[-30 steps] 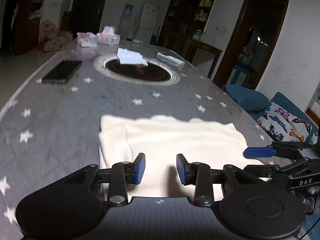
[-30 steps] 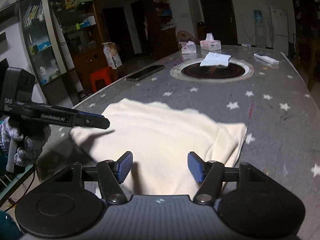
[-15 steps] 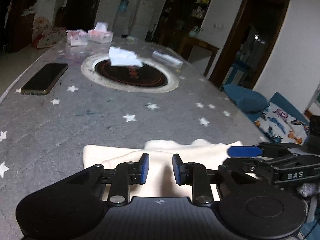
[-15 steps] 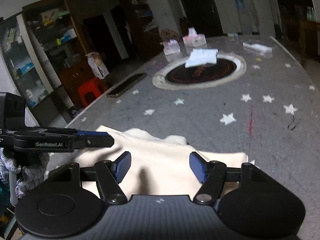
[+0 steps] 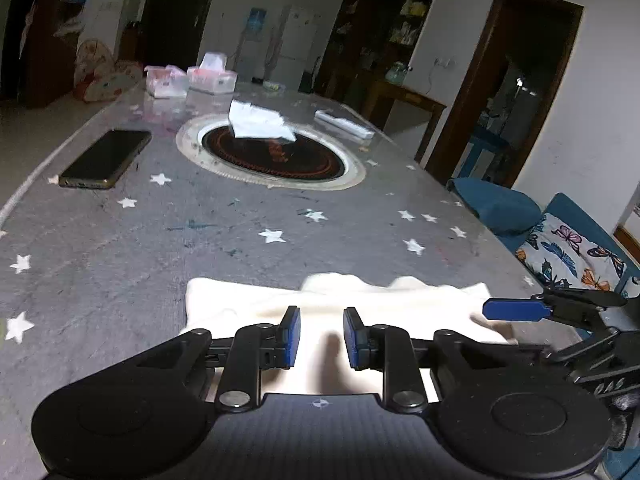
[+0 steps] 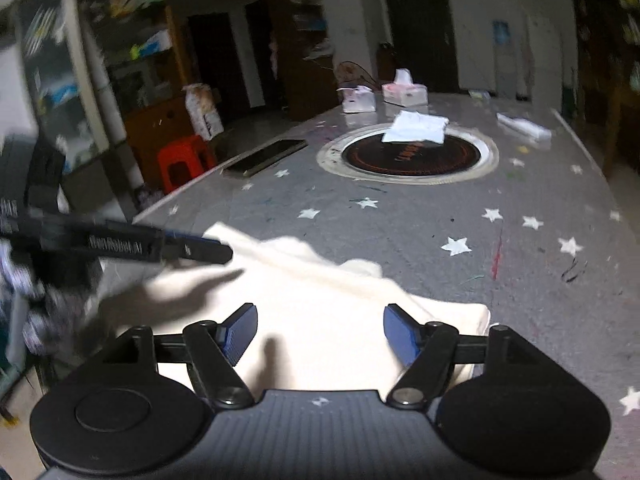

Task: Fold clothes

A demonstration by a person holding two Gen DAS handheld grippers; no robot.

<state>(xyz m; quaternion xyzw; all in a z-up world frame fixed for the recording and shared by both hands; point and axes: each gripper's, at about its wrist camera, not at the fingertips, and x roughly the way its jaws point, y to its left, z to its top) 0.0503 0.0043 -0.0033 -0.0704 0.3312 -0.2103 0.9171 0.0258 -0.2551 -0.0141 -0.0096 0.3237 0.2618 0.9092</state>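
A cream folded garment (image 5: 360, 300) lies at the near edge of the grey star-patterned table (image 5: 200, 248); it also shows in the right wrist view (image 6: 320, 304). My left gripper (image 5: 318, 336) hovers over its near part, jaws narrowly apart with nothing between them. My right gripper (image 6: 320, 332) is wide open above the cloth's right part. The right gripper appears at the right of the left wrist view (image 5: 516, 309), and the left gripper appears blurred at the left of the right wrist view (image 6: 192, 249).
A black phone (image 5: 106, 158) lies at the left. A round black hotplate (image 5: 272, 156) with a white cloth (image 5: 260, 122) sits mid-table. Tissue boxes (image 5: 210, 78) stand at the far end. A blue sofa (image 5: 560, 240) is to the right, and a red stool (image 6: 182, 160) to the left.
Both grippers have pulled back toward the table's near edge, so less of the garment shows. The left jaws narrowed, then widened slightly. The right jaws stayed wide.
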